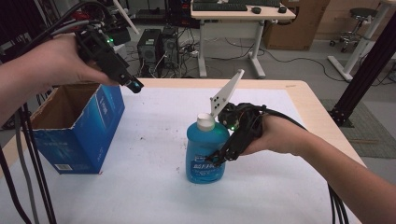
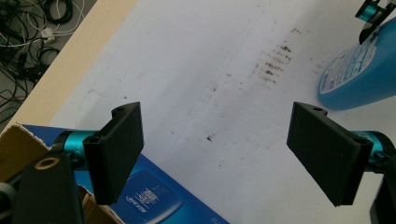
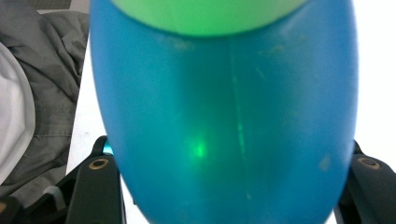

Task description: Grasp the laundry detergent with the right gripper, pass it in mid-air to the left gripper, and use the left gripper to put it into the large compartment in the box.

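Probably a lab or office workroom, desk with keyboard, computer towers, floor cables, stool

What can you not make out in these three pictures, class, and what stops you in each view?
- Inside of the cardboard box, high view: its own front wall hides the bottom.
- Label print on the blue bottle, high view: too small to read.
- Right gripper pads, right gripper view: the bottle's body covers them.
- Bottle cap, left gripper view: cut off by the edge.
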`<state>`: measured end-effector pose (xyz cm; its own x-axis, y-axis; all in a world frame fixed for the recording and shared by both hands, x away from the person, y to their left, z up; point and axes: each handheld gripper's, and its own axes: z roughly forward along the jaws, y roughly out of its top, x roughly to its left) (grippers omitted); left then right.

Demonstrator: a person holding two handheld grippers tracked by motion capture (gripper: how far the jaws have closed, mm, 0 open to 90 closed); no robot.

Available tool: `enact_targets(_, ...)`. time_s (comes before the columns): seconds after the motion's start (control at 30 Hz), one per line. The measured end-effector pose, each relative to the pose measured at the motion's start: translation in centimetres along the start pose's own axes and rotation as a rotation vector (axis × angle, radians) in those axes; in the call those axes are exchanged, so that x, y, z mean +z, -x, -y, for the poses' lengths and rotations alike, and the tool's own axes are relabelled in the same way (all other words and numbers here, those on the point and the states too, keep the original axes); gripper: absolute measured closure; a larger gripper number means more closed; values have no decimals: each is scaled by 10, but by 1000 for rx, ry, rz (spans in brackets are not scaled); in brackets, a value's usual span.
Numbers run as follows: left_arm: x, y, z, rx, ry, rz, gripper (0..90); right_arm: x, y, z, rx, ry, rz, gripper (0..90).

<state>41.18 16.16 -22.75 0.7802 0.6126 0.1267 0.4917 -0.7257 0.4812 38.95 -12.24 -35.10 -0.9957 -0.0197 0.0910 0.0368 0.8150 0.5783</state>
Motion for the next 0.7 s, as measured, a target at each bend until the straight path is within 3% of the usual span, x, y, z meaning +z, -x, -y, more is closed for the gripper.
enact_targets(0.43,0,0,0,3,1,3,189,2,-1,2,-15,7,6,415)
enact_targets(0.7,-3,3,-2,26,2,17,190,1,-2,3,-19,32,18,442)
